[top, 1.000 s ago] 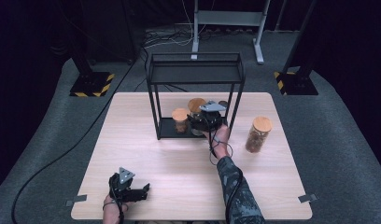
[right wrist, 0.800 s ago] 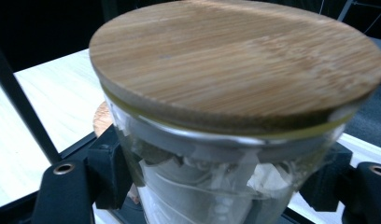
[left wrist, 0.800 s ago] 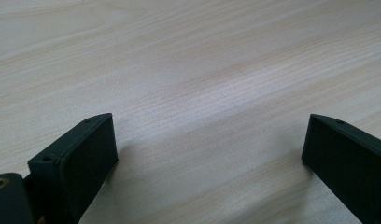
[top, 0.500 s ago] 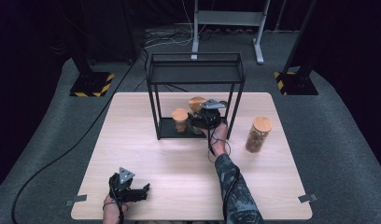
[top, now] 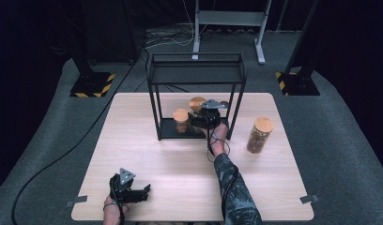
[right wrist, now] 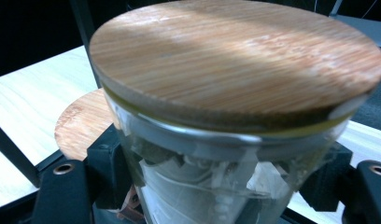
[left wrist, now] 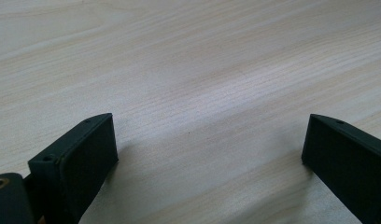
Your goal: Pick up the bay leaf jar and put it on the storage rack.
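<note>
Right gripper (top: 199, 121) clamps a glass jar (right wrist: 235, 116) inside the black rack (top: 196, 75) beside another jar (top: 181, 119) — a third jar (top: 260, 135) waits outside to its right — left gripper (top: 141, 191) idles open

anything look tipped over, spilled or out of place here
Nothing stands out. The jar in the right gripper is upright with its wooden lid on, inside the black rack. The jar beside it and the jar out on the table stand upright and lidded. No spills.
</note>
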A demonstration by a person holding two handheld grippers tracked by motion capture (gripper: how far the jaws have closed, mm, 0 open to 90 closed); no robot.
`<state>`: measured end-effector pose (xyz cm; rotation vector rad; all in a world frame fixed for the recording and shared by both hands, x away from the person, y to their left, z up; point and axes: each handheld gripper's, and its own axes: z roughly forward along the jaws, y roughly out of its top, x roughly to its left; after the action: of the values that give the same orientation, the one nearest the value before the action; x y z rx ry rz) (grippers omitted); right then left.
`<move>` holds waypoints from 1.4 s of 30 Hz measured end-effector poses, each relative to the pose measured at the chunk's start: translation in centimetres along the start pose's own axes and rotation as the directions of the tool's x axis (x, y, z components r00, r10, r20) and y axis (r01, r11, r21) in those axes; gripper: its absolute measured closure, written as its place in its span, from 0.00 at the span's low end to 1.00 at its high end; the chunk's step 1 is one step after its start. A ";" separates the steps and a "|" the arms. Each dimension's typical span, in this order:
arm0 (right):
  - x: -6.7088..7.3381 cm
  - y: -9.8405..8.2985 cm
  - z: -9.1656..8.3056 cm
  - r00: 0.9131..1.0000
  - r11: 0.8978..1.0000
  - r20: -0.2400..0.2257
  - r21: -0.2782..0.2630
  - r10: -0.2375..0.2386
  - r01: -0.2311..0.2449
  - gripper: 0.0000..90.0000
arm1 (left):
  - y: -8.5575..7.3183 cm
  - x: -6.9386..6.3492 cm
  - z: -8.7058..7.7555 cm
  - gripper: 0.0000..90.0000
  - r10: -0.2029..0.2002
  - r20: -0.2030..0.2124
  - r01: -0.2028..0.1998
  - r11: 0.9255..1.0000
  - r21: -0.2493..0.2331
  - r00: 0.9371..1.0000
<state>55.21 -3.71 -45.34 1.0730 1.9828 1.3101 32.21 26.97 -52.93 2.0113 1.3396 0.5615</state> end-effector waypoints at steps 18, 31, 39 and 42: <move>-0.1 0.2 0.9 1.000 1.000 0.020 -0.012 0.016 -0.016 0.28 | 0.0 0.0 0.0 0.03 0.000 0.000 0.000 1.000 0.000 1.000; -0.2 0.3 1.5 0.999 0.999 0.029 -0.024 0.023 -0.022 0.28 | 0.0 0.0 0.0 0.03 0.000 0.000 0.000 1.000 -0.001 1.000; -0.2 0.3 1.7 0.999 0.999 0.034 -0.029 0.030 -0.029 0.28 | 0.0 0.0 0.0 0.03 0.001 0.000 -0.001 1.000 0.000 1.000; -0.2 0.3 1.8 0.999 0.999 0.034 -0.030 0.032 -0.031 0.28 | 0.0 0.0 0.0 0.03 0.001 0.000 -0.001 1.000 0.000 1.000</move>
<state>56.80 -2.90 -45.73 1.1097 1.9231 1.3249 32.22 26.98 -52.92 2.0122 1.3384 0.5623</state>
